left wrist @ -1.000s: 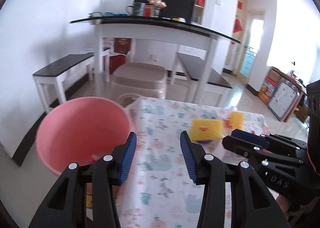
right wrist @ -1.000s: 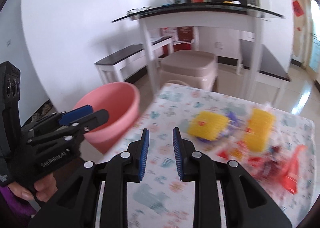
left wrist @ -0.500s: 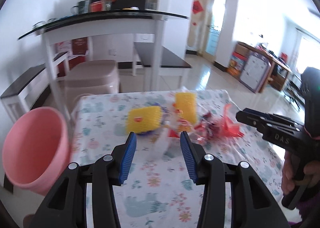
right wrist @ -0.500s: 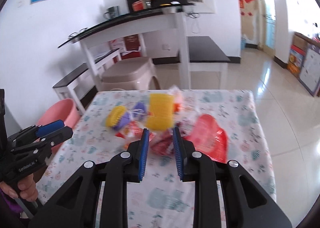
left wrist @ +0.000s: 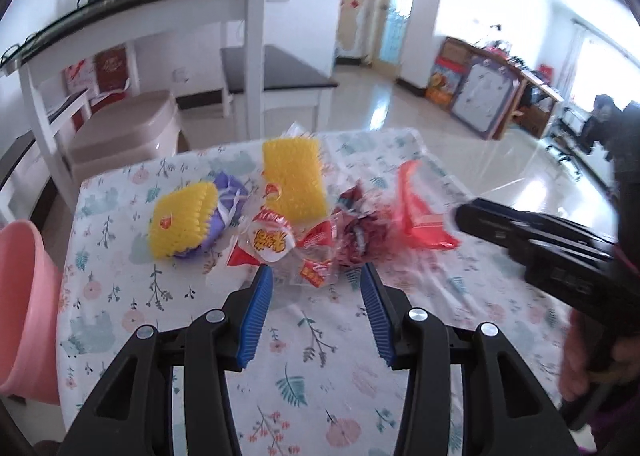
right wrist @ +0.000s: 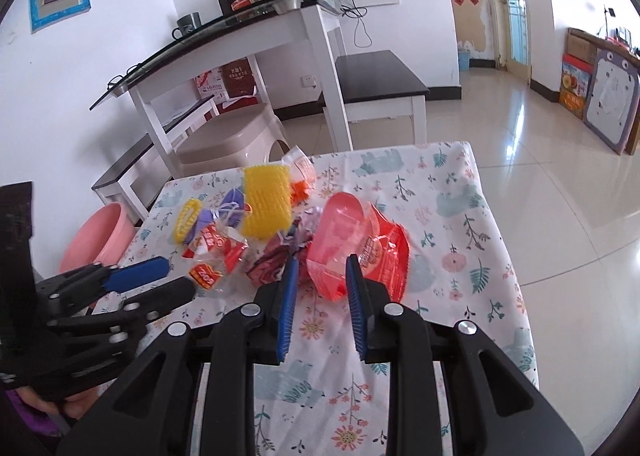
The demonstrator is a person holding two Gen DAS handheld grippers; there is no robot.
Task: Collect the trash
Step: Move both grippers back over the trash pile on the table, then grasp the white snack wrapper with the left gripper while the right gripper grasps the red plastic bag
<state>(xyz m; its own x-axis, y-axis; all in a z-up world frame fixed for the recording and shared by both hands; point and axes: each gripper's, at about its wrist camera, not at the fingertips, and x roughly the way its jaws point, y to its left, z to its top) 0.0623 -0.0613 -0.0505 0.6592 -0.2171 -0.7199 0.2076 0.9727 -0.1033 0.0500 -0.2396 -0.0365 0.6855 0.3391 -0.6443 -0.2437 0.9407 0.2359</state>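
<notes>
A heap of trash (right wrist: 280,232) lies near the middle of a bench (right wrist: 460,240) draped in a floral cloth: two yellow bumpy packets, a purple wrapper, clear red-printed snack bags and a red see-through plastic bag (right wrist: 360,244) on the heap's right side. The heap sits toward the bench's far half; the near half of the cloth is bare, as is a wide strip along the right edge, beyond which shiny floor tiles stretch away. A pink basin (right wrist: 98,236) stands off the bench's left edge, lower than the cloth; its inside cannot be made out from here. The left tongs (left wrist: 316,280) hover just short of the clear snack bags (left wrist: 288,244), fingers wide apart with nothing between them. The right tongs (right wrist: 320,268) hang at the near side of the red bag, fingers parted more narrowly, and whether the pads touch the plastic cannot be told. Behind the bench stand a beige plastic stool (right wrist: 232,140) and a white counter with dark stools.
</notes>
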